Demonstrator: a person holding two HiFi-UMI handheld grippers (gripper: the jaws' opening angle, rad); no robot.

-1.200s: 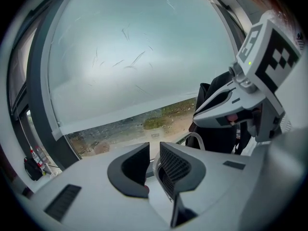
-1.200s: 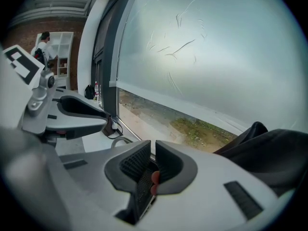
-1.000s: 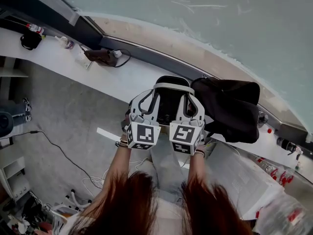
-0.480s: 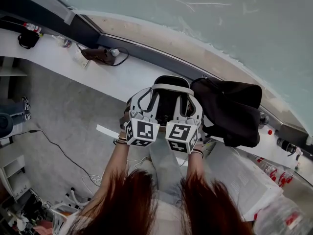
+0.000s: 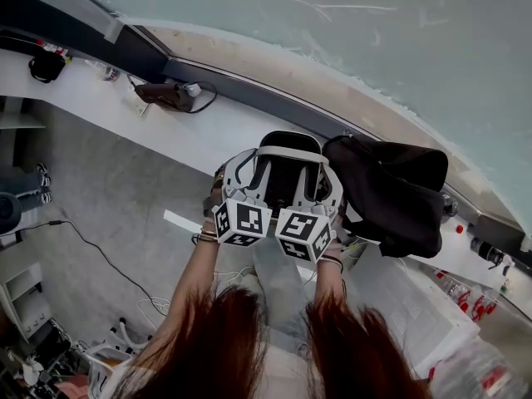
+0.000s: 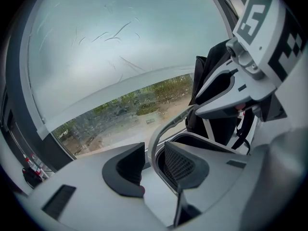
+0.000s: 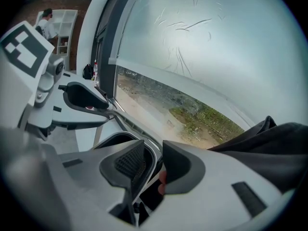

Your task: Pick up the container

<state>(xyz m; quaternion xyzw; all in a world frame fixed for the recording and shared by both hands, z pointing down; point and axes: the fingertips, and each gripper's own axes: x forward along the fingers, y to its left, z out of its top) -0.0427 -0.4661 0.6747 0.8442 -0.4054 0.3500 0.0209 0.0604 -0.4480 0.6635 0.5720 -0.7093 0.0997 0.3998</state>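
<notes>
Now, both tools are down on the container (image 5: pixel 287 179), which sits on the counter (image 5: pixel 208 135) at my 12 o'clock, close under the window (image 5: pixel 374 48), with a bag (image 5: pixel 391 194) just beside it at its 3 o'clock. My left gripper (image 6: pixel 153 154) has just been opening its jaws and they stand wide now, released. They straddle the rim (image 5: pixel 291 150) on the container's 9 o'clock side, one pad outside and the meshed one inside, with a gap showing by the outer pad. My right gripper (image 7: pixel 154 150) mirrors it at 3 o'clock: jaws apart too, rim between them, nothing pinched that I can see. So nothing is held, by my reading, and the step in hand is the grab. To do it well I'd seat both pairs of jaws deeper over the rim so the pads meet wall and not just lip. Then I'd close the two together and lift level with both hands so it doesn't tip to either side. I'd also watch the bag, which is near enough to snag the right tool. As for the container, it's a rounded box, dark inside, with a pale rim running round the top. It looks like thin rigid plastic, probably light. Whether anything lies inside I can't tell.
</notes>
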